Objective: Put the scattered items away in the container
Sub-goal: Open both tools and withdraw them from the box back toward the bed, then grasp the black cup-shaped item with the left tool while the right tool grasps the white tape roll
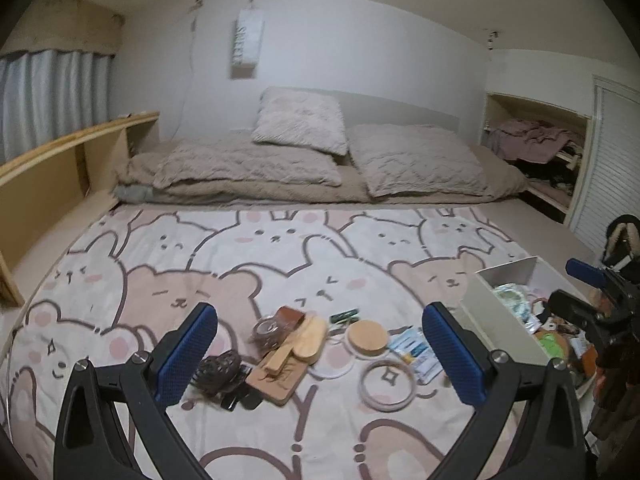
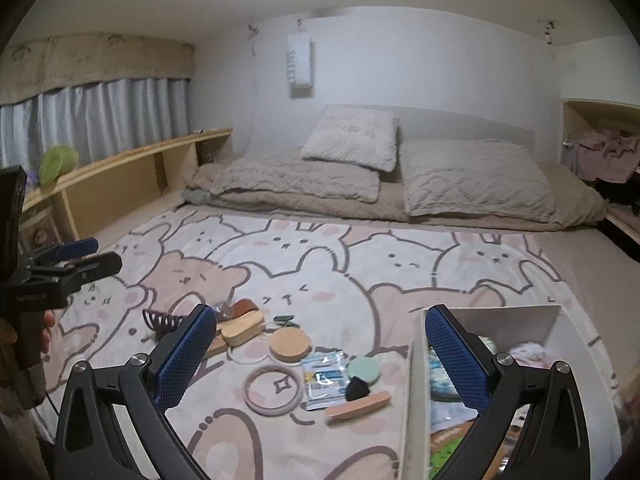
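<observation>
Wall hanging lettered "SWEET"

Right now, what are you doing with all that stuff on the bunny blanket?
A person is tidying. Both handheld grippers, left gripper and right gripper, hover open and empty. A round wooden lid, a ring, a packet and a claw hair clip lie scattered on the blanket. The white box already holds some items.

3 pillows, 2 rings, 1 round wooden lid, 1 white container, 2 grippers
</observation>
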`<move>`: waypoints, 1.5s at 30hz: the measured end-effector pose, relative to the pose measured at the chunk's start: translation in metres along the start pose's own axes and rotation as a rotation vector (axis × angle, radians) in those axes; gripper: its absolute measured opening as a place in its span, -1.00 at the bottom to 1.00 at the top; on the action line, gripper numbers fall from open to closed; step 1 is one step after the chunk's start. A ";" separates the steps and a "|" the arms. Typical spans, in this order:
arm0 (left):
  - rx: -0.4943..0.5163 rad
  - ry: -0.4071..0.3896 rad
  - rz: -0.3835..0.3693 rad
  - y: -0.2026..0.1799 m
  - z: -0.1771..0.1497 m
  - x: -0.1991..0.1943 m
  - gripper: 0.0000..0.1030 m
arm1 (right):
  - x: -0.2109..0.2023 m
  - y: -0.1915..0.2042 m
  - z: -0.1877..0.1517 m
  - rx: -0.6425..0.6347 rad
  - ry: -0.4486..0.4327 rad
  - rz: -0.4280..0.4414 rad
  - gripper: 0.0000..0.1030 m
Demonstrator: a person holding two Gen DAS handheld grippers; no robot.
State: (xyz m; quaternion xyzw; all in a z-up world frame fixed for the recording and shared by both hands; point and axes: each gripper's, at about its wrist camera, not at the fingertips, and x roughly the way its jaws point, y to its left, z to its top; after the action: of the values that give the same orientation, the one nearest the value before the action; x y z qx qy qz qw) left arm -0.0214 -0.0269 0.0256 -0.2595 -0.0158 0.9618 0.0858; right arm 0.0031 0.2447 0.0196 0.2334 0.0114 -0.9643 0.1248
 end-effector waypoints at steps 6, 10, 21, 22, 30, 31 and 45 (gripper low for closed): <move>-0.027 0.053 0.031 0.016 -0.025 0.020 1.00 | 0.028 0.017 -0.017 -0.017 0.051 0.029 1.00; -0.047 0.085 0.038 0.024 -0.041 0.032 0.84 | 0.045 0.027 -0.032 -0.032 0.078 0.031 1.00; -0.153 0.255 0.034 0.048 -0.088 0.075 0.49 | 0.090 0.039 -0.085 -0.012 0.241 0.060 1.00; -0.182 0.275 0.025 0.051 -0.092 0.078 0.45 | 0.093 0.040 -0.089 -0.008 0.253 0.063 1.00; -0.294 0.386 0.016 0.066 -0.118 0.107 0.18 | 0.117 0.035 -0.121 0.060 0.354 0.083 1.00; -0.301 0.390 0.017 0.068 -0.119 0.109 0.18 | 0.119 0.034 -0.124 0.070 0.363 0.082 1.00; -0.308 0.456 0.101 0.079 -0.133 0.153 -0.02 | 0.151 0.040 -0.142 0.069 0.468 0.106 1.00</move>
State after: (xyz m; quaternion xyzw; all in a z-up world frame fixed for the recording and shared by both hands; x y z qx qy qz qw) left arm -0.0970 -0.0797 -0.1709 -0.4796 -0.1292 0.8679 -0.0013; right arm -0.0535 0.1821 -0.1738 0.4549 -0.0052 -0.8758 0.1612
